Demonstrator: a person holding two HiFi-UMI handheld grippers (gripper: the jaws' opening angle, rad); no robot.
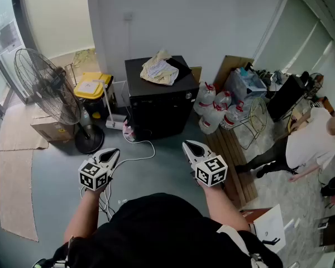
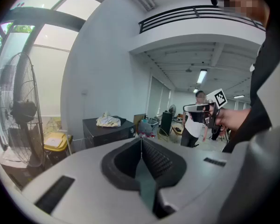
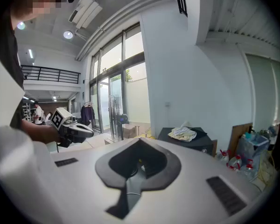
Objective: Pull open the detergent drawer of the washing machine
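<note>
Against the wall (image 1: 173, 15) stands the black washing machine (image 1: 159, 102), a crumpled cloth (image 1: 160, 70) on its top; the left gripper (image 1: 114, 153) and right gripper (image 1: 188, 145) hang well short of it, each claw pressed together on nothing. Its detergent drawer is too small to pick out, so a wrong panel might get tugged, and the white cable (image 1: 152, 148) before the machine could snag a foot. Only the head view shows that cable; the gripper views alone show the claws' closed seams

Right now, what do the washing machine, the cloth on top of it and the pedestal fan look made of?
Washing machine: black smooth casing with a dull sheen, painted metal or plastic, cannot tell which. Cloth: pale fabric, by its soft crumpled folds. Pedestal fan: thin wire guard, probably metal.
</note>
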